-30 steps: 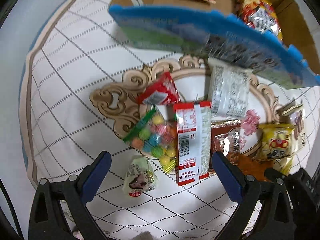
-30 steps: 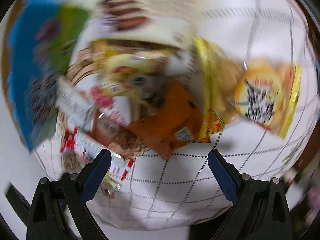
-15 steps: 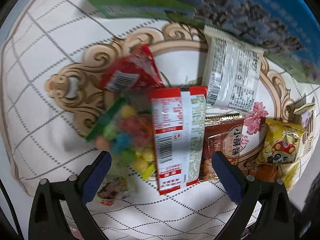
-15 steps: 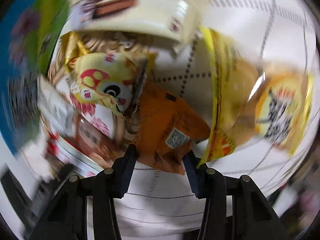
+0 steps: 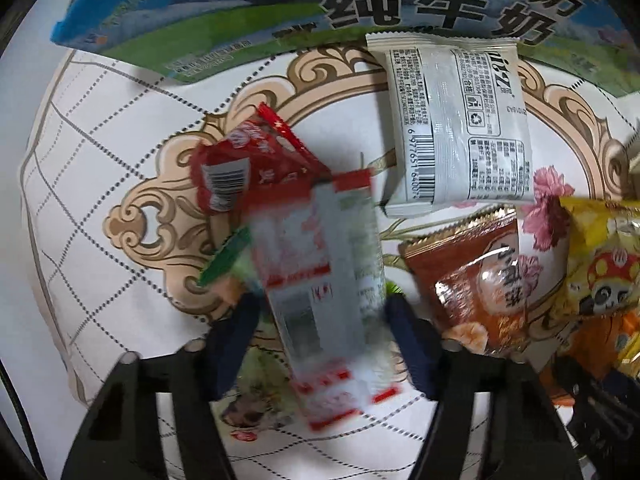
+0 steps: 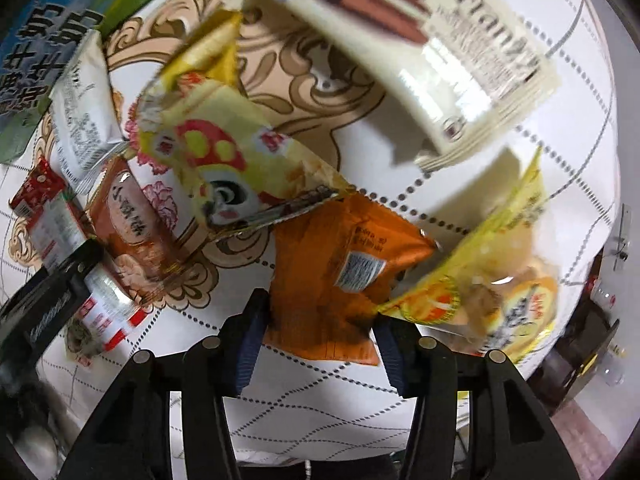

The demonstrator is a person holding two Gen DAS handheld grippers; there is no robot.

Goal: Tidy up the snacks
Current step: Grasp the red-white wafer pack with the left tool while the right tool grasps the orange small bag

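Both grips on at once. My left gripper has its jaws pressed against the sides of the long red-and-white packet — blurred in the left wrist view, so I read it as coming off the tablecloth, though I can't confirm it's clear. My right gripper is clamped on the near edge of the orange packet, whose far corner is tucked under the yellow mushroom pack. To do this well I'd lift both straight up and slowly: the orange one should slide out from under its neighbour, not drag it, and the red-and-white one overlaps the small red sachet and something green beneath it. Everything here is thin glossy film, crinkly, no stiffness — a grip near one end means the rest will droop and swing, so I'd keep the carry level. The white pillow pack and the brown crisp packet lie flat just beside, untouched. The blue-green milk carton panel is stiff card at the far edge; likely where these go, but the box interior isn't in view now.
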